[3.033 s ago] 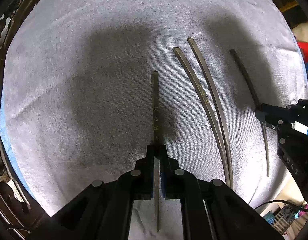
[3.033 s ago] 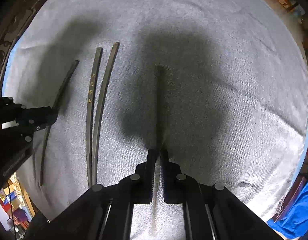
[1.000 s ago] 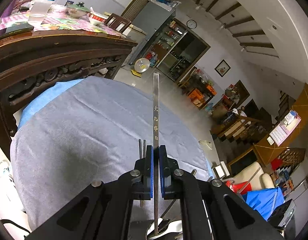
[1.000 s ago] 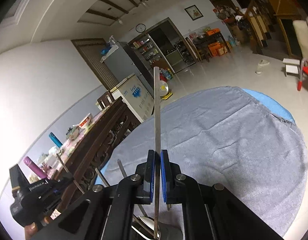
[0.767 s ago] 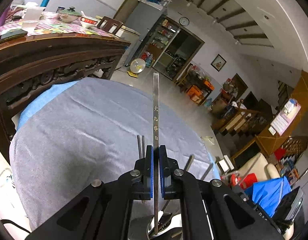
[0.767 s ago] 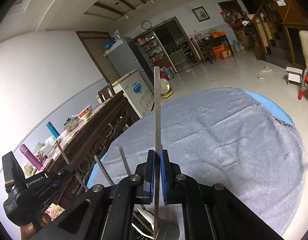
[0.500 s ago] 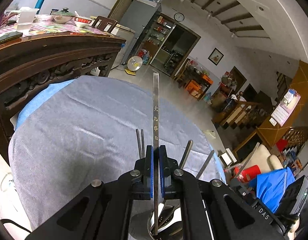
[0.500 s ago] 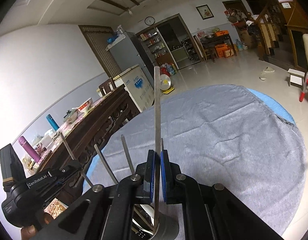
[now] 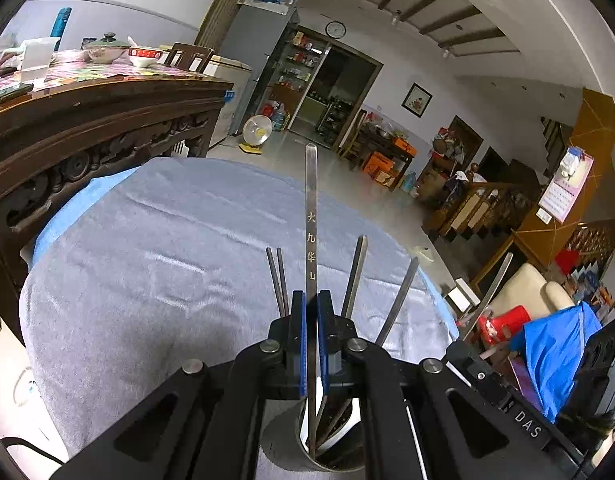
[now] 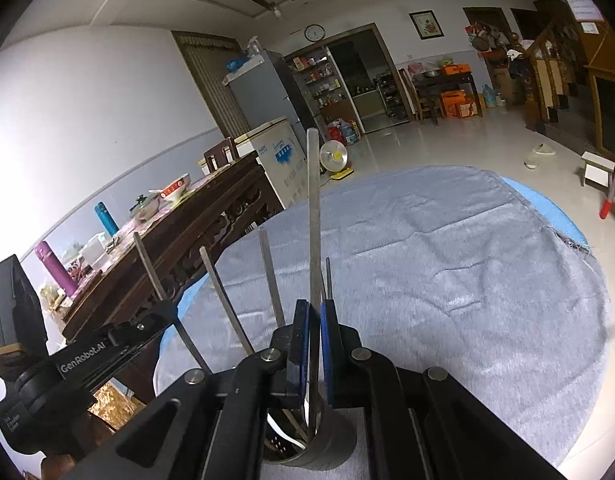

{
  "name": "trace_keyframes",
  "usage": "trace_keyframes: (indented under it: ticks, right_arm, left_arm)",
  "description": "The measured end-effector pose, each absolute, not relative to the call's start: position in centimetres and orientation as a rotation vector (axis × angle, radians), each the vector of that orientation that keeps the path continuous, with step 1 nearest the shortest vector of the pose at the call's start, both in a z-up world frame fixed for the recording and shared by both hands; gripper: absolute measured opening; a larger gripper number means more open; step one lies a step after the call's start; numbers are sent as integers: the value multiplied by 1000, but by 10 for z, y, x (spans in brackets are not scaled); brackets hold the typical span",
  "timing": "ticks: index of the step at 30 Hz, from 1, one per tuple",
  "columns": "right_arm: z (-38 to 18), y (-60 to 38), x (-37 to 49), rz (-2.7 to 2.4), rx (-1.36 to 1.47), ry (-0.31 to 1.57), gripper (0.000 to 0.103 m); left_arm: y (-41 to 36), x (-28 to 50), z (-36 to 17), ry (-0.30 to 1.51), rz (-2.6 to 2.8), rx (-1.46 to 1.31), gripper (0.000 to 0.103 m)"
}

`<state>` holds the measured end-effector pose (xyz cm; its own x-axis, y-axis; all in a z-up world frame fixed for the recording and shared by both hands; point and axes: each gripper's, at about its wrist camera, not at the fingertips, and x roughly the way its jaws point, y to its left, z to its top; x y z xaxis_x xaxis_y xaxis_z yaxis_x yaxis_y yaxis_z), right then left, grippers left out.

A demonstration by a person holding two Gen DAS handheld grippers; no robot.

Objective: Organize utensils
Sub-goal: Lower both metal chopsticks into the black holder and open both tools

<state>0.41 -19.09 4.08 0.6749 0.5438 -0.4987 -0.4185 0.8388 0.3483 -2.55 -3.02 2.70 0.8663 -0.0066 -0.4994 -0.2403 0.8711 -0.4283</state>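
Left wrist view takes in the round counter (image 9: 155, 248), draped in a soft, nappy grey cloth over a blue layer. At its near edge stands a cylindrical metal holder (image 9: 291, 446), already bristling with thin, straight steel utensils (image 9: 353, 276).

Both tools are at the placing step. The left gripper (image 9: 312, 340) has its jaws pressed onto a flat, polished chopstick (image 9: 310, 216) stamped with characters, whose lower tip is just inside the holder's mouth. In the right wrist view, the right gripper (image 10: 314, 344) pinches a second plain steel chopstick (image 10: 313, 208) the same way, upright, its lower end dipping into the holder (image 10: 327, 452).

The next move, I judge, calls for lowering each stick a little further and then parting the jaws so the sticks drop in. Smooth metal may slide and clatter against the sticks already inside.
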Motion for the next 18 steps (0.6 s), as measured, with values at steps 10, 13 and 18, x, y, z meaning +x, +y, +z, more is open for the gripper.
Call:
trace_keyframes:
  ticks: [10,13,18]
  right_arm:
    - [32,-188,-4,563,195,647,7]
    - [31,-187,-6,567,191,648,7]
    - [27,-190,-6,566,195,660,7]
  left_arm:
    - [-45,-31,17,529,117,-460,5]
    - [-48,-32,12,543,113,-454,5]
    - [-49,-35,8,561,108,-456,5]
